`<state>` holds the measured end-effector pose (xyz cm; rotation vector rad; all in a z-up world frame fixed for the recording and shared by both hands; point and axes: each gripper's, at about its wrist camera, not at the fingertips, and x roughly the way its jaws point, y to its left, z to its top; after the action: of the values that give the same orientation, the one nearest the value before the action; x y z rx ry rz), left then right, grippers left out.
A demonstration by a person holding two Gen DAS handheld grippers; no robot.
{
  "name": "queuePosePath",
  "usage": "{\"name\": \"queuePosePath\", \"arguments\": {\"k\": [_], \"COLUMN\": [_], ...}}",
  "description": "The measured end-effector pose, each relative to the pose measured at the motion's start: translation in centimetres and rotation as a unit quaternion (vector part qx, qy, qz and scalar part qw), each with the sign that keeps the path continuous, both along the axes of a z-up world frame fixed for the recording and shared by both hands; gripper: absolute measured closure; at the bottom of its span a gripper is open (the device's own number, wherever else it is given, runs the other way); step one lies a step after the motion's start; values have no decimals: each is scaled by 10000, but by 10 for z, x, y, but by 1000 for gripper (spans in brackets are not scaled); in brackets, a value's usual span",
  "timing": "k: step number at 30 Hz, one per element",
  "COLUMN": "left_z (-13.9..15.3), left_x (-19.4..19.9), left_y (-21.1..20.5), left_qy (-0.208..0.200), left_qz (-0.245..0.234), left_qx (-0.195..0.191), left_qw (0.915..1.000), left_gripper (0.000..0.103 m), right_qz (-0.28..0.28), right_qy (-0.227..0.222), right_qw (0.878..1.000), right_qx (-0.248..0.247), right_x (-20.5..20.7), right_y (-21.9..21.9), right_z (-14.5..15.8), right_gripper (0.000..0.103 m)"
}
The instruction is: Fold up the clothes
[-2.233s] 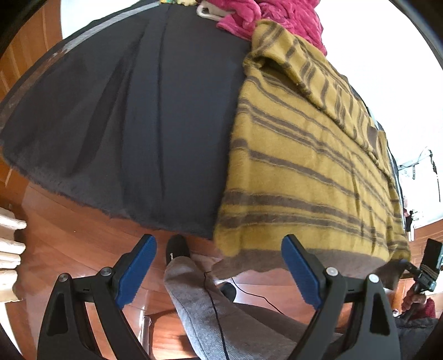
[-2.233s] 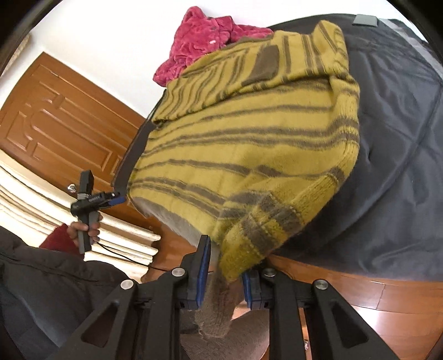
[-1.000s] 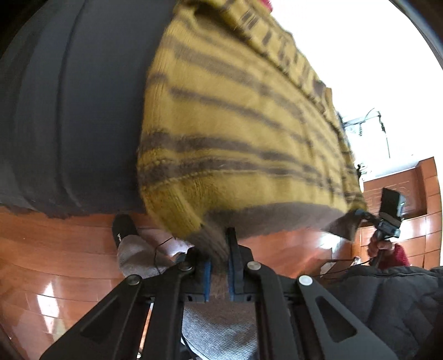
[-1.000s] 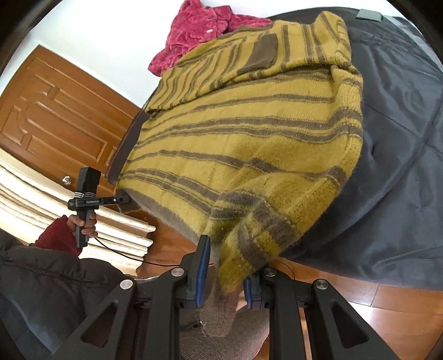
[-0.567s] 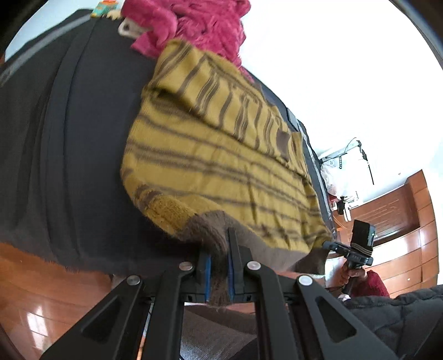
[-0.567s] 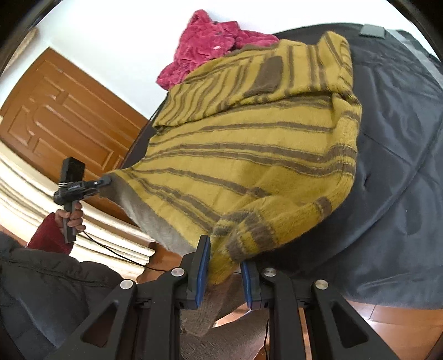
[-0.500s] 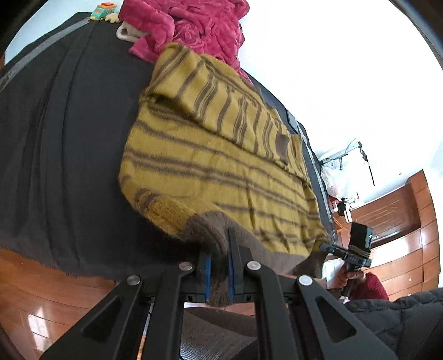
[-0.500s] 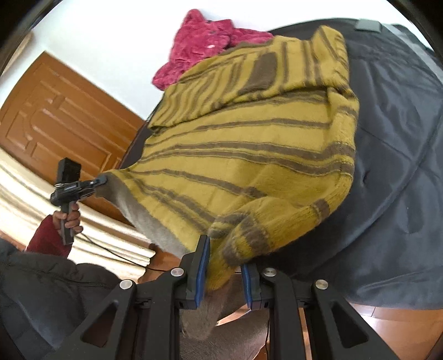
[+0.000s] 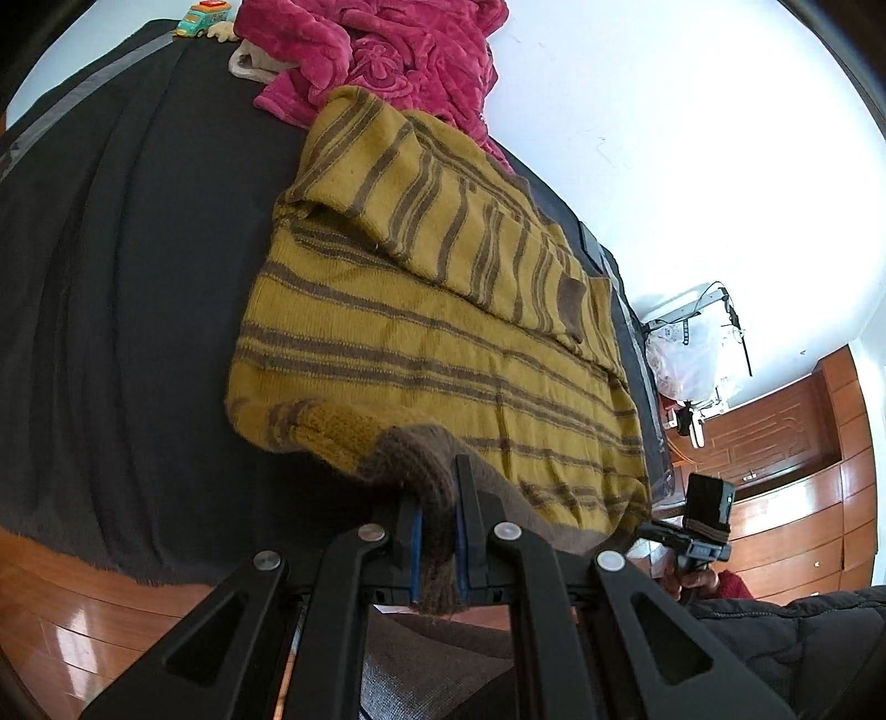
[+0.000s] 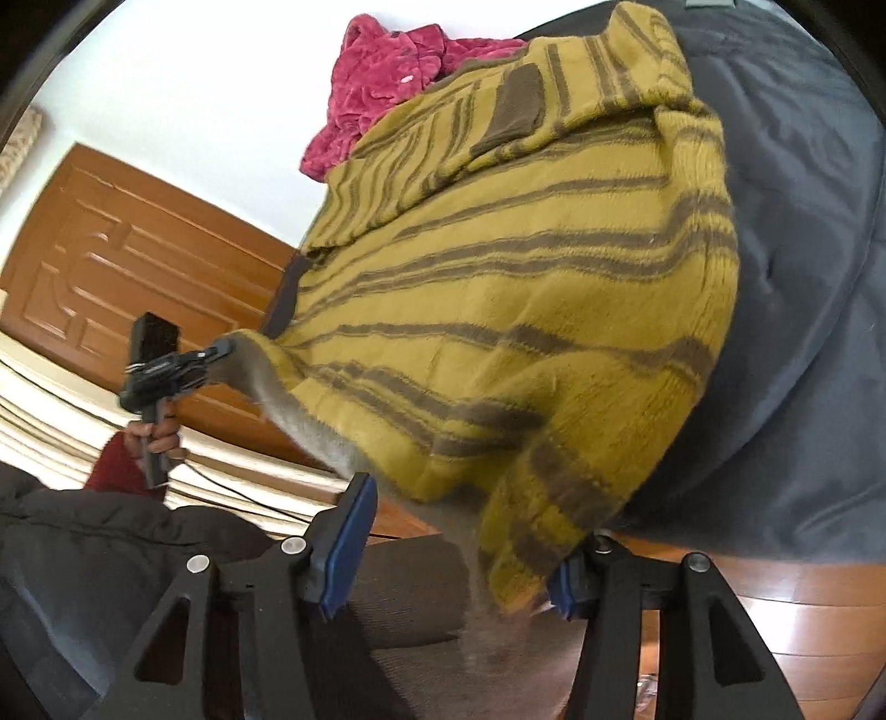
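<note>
A mustard sweater with brown stripes (image 9: 421, 327) lies on a dark bedspread (image 9: 122, 266), its sleeves folded across the chest. My left gripper (image 9: 437, 554) is shut on the brown hem at the sweater's near corner. In the right wrist view the sweater (image 10: 526, 299) hangs over the bed edge, and my right gripper (image 10: 454, 559) is open with the hem corner hanging loose between its blue pads. The left gripper also shows in the right wrist view (image 10: 216, 354), holding the other hem corner out to the left.
A crimson fleece garment (image 9: 382, 55) is heaped at the far end of the bed, with a small toy car (image 9: 202, 11) beside it. Wooden floor (image 9: 66, 620) runs along the bed's near edge. A wooden door (image 10: 111, 266) and wardrobe (image 9: 786, 443) stand behind.
My right gripper has opened and let go of the hem corner. My left gripper, shut on the hem, has lifted it a little further over the bed.
</note>
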<state>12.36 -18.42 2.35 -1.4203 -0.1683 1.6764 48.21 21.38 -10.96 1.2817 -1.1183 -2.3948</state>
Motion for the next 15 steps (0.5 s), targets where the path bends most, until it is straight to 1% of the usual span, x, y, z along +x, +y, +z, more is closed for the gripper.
{"name": "queuePosePath", "arguments": {"k": [2,3,4,5,7,11,15], "left_z": [0,0,1,2,5,17,34], "left_x": [-4,-6,-6,-7,-9,-12,-21], "left_y": [8,12,16,20,27,36,42], "left_qy": [-9,-6,2,11,24,111,221], "left_qz": [-38,-64,-84,-96,-114,-163,-78], "left_qx": [10,21,32,51,105,186,341], "left_qw": [10000,10000,10000,9999,9999,9996,9991], "left_gripper": [93,93,93,93,93,93,93], "right_qz": [35,35,-2,-64,-190,-372,-542], "right_qy": [16,-2,-66,-111,-75,288,850], "right_qw": [9999,10000,10000,9999,9997,9981,9930], "right_qx": [-107,-77,-21,-27,-145,-391,-614], "right_x": [-1,0,0,1,4,5,-3], "right_y": [-2,-2,-3,-1,3,15,40], "right_z": [-4,-5,-8,-10,-11,5,34], "right_gripper": [49,53,73,84,90,91,91]}}
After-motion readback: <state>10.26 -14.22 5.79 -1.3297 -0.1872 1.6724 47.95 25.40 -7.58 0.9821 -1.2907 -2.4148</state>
